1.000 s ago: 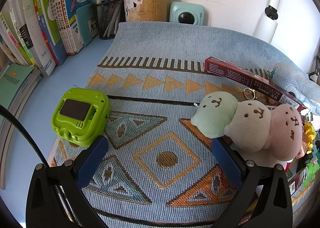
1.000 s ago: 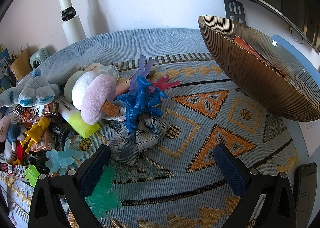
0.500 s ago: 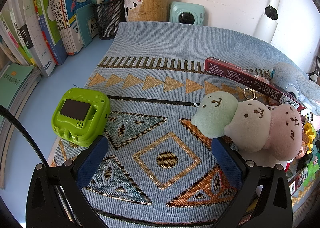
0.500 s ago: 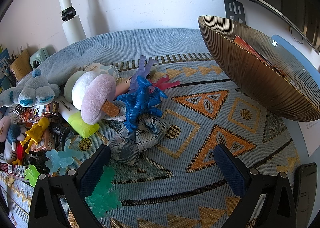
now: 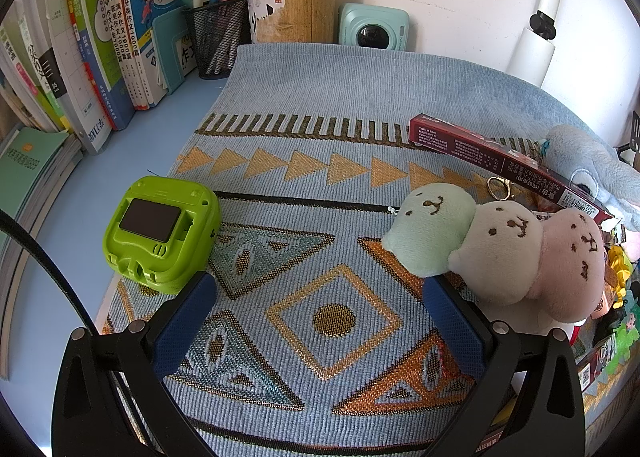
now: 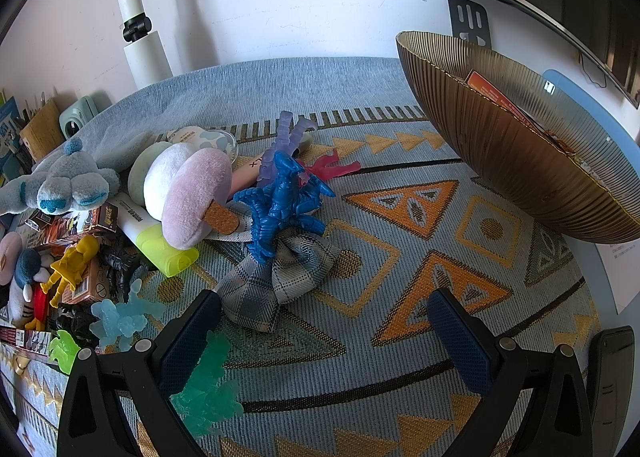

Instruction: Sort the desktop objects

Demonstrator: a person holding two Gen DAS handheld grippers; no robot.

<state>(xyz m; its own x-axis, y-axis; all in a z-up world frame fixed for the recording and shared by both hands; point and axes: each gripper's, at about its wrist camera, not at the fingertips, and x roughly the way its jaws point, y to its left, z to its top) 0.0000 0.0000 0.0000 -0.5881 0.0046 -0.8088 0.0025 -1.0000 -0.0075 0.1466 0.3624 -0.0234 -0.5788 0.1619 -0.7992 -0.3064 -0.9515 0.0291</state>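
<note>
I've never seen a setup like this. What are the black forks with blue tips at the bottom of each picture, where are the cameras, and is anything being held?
Each fork is a hand-held two-finger gripper; a person carries one per hand, with a camera looking along its fingers. The left gripper is open and empty above a patterned cloth, between a green gadget and a three-ball plush. The right gripper is also open and empty, facing a blue toy figure on a plaid pouch, with a brown ribbed bowl to its right.
</note>
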